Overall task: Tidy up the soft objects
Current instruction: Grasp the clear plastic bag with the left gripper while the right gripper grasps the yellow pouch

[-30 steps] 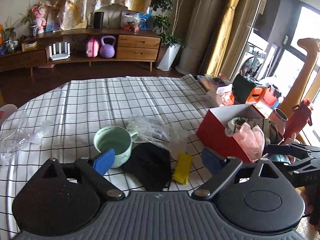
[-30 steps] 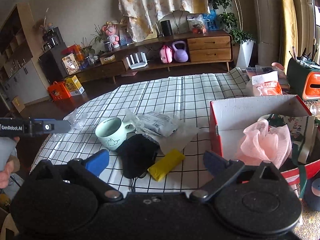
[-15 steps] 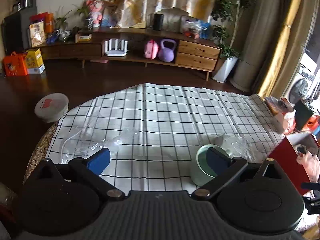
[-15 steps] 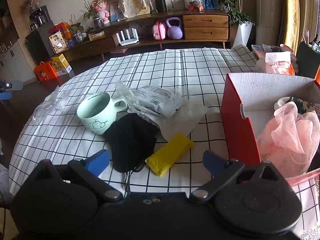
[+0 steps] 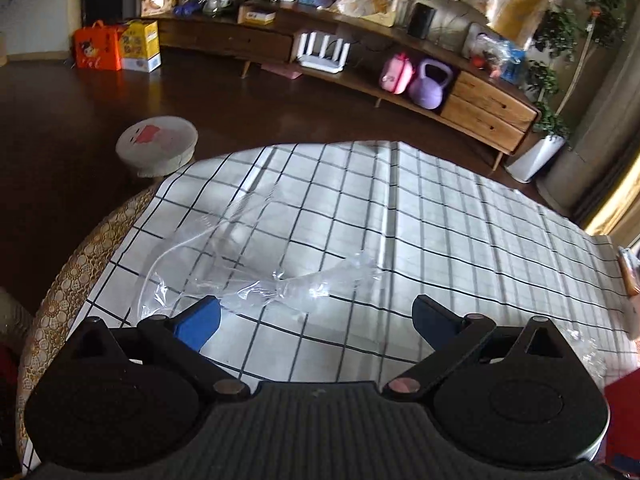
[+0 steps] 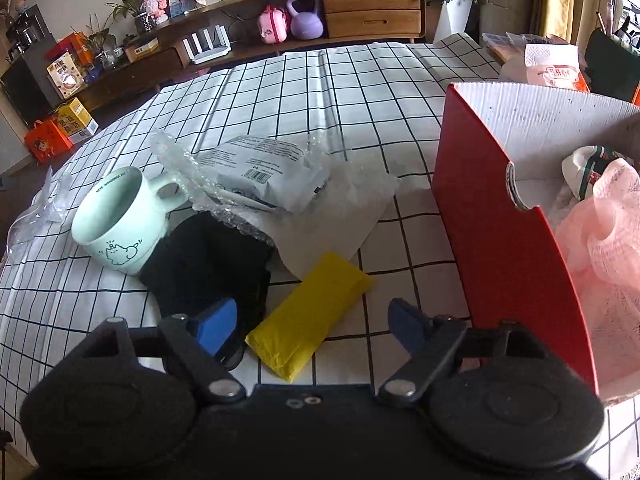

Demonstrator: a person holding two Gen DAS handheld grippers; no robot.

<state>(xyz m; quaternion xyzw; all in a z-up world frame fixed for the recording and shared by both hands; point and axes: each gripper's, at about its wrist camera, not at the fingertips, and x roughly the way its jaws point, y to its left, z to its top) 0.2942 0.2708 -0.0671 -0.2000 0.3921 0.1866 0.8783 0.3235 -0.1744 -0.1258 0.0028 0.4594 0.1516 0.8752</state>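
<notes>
Yellow pouch [image 6: 310, 315] beside black cloth [image 6: 208, 260]

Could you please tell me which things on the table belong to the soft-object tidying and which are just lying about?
Part of the job:
- yellow pouch
- black cloth
- clear plastic bag
- grey mailer bag
- pink mesh sponge
- red box

Just lying about:
- green mug
- tissue pack

The left gripper [image 5: 316, 318] points steeply down and its two blue fingers [image 5: 198, 326] stand wide apart, with nothing pressed between them. The right gripper [image 6: 312, 324] also tilts down; its jaws are closing, but the pads [image 6: 216, 326] touch nothing.
</notes>
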